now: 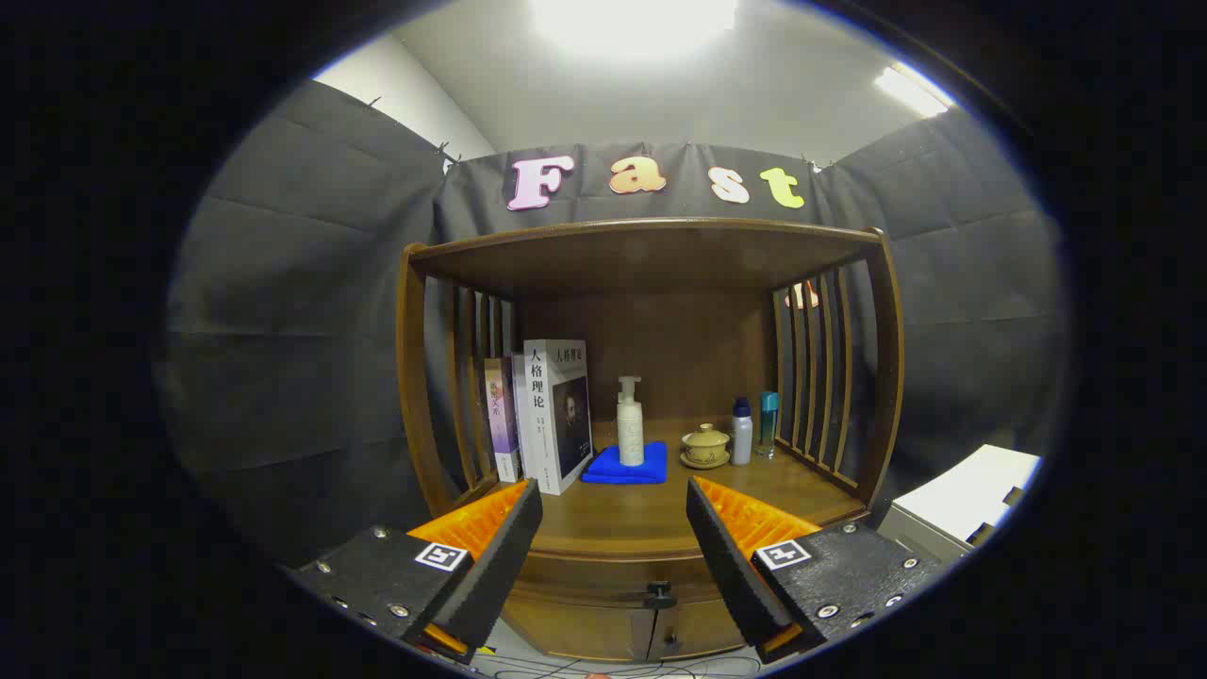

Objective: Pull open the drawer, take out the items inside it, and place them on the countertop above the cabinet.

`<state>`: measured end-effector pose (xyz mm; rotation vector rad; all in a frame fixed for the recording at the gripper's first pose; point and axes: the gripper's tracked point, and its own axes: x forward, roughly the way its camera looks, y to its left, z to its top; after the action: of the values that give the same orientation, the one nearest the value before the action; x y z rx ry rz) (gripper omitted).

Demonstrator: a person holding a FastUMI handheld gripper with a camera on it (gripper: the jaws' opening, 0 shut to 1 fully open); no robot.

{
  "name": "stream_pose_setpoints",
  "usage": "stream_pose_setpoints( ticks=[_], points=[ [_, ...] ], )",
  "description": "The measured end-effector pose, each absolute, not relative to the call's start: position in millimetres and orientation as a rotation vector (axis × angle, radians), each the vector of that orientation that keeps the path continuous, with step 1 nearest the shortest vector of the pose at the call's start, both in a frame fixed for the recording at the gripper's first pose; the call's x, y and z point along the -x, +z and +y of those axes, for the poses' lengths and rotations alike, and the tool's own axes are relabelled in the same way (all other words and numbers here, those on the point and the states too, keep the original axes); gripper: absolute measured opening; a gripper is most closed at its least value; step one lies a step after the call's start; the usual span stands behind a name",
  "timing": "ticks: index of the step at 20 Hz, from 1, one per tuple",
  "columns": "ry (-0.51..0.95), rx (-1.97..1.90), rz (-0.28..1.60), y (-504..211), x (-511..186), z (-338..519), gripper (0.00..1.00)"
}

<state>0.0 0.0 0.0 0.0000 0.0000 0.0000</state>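
We hold the gripper (613, 538) with its fingers spread wide and nothing between them, facing the wooden cabinet (651, 283) from a little way off. The drawer (603, 571) sits shut just under the countertop (622, 514), and its small dark knob (659, 594) shows low between our fingers, a touch right of centre. We judge the knob to be the weak point: it is small, so a closing grip set too high or off to one side could slip off or only pinch its edge. The countertop already carries books (552, 415) on the left, a pump bottle (630, 424) on a blue cloth (625, 465), a lidded cup (705, 445) and two small bottles (754, 429) on the right, so items set down far back could knock them over.
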Motion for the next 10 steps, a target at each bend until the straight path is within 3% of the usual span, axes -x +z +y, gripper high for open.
stream_pose_setpoints(
  ticks=[10],
  points=[
    [0.007,-0.12,0.074,-25.2,-9.9,-7.7,0.95]
  ],
)
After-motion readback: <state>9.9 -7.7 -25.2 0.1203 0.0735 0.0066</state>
